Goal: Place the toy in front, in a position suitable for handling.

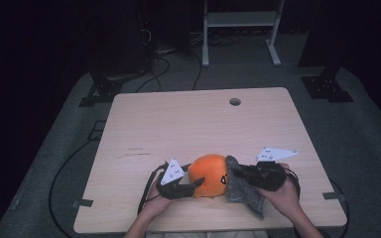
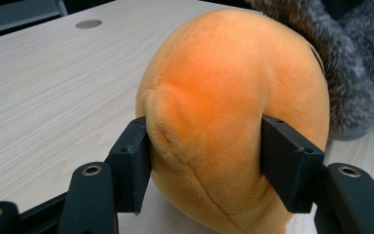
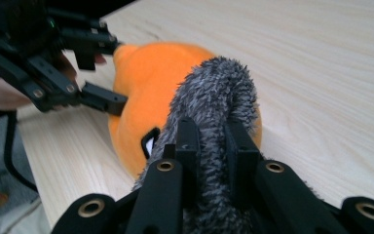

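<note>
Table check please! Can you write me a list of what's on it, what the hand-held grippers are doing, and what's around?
Surface: pale wooden table, round hole near its far edge.
Job's things: orange plush toy with grey fuzzy cloth draped over its right side.
Clutter: nothing seen.
Grippers: left hand-held gripper squeezes the orange plush toy; right hand-held gripper pinches the grey fuzzy cloth.
Cables: black cable trails off the left hand-held gripper.
Surroundings: grey floor, white frame behind, dark room.
</note>
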A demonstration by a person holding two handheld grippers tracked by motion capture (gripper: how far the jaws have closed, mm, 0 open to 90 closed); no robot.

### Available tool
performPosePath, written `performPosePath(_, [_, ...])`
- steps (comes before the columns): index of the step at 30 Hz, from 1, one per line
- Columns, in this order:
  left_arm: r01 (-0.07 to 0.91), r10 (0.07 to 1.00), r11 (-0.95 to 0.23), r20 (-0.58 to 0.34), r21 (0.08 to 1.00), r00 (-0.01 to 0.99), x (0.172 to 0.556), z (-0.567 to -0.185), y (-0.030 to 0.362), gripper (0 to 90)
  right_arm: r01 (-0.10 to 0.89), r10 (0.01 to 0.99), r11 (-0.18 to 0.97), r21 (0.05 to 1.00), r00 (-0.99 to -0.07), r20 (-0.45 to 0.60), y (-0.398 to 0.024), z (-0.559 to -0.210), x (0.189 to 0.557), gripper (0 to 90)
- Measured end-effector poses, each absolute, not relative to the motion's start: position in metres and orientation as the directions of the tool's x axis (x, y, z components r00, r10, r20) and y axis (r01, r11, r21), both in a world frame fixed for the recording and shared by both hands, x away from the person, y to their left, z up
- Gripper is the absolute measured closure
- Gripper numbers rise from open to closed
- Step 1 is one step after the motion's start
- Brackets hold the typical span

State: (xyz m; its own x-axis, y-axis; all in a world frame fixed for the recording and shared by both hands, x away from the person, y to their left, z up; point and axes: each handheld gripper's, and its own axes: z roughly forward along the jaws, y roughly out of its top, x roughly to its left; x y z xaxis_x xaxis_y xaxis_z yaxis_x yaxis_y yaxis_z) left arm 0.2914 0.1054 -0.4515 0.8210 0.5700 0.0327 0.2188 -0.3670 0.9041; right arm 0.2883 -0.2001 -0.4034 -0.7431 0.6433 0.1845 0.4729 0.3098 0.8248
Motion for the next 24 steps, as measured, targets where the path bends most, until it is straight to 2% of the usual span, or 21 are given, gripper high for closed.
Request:
performPosePath(2, [0.219,0.568,-0.369,0.033,0.903,0.822,0.292,-0.451,0.106,39.7,0.476,0.643,0.322,0.819,-0.744,0.180,-0.199,-0.406,0.289,78.4])
performPosePath(4, [0.217,0.564,-0.370,0.033,0.903,0.825,0.291,-0.451,0.107,39.5,0.528,0.653,0.329,0.783,-0.726,0.215,-0.204,-0.413,0.292,78.1])
performPosePath(6, [0.222,0.566,-0.364,0.026,0.904,0.824,0.292,-0.451,0.106,39.5,0.553,0.679,0.362,0.750,-0.708,0.195,-0.208,-0.418,0.293,78.1])
performPosePath(8, [0.223,0.567,-0.366,0.026,0.903,0.823,0.292,-0.451,0.107,39.3,0.561,0.672,0.343,0.753,-0.707,0.221,-0.212,-0.419,0.293,78.2])
performPosePath(11, [0.220,0.565,-0.358,0.024,0.907,0.825,0.292,-0.452,0.106,39.0,0.530,0.643,0.321,0.785,-0.731,0.230,-0.212,-0.413,0.291,78.1])
performPosePath(12, [0.204,0.561,-0.363,0.038,0.909,0.827,0.291,-0.452,0.104,39.0,0.483,0.610,0.279,0.830,-0.757,0.235,-0.207,-0.403,0.290,78.0])
performPosePath(14, [0.201,0.562,-0.368,0.045,0.908,0.826,0.290,-0.451,0.104,39.0,0.450,0.601,0.261,0.854,-0.768,0.222,-0.202,-0.399,0.290,77.8])
performPosePath(17, [0.198,0.558,-0.371,0.047,0.907,0.829,0.290,-0.451,0.104,39.0,0.450,0.605,0.271,0.851,-0.767,0.213,-0.200,-0.403,0.293,77.7])
performPosePath(20, [0.177,0.548,-0.377,0.064,0.909,0.834,0.288,-0.450,0.102,39.0,0.505,0.646,0.262,0.822,-0.725,0.239,-0.209,-0.413,0.302,77.9])
performPosePath(24, [0.140,0.535,-0.395,0.104,0.908,0.839,0.284,-0.448,0.096,39.0,0.471,0.629,0.247,0.847,-0.742,0.229,-0.205,-0.405,0.295,77.8])
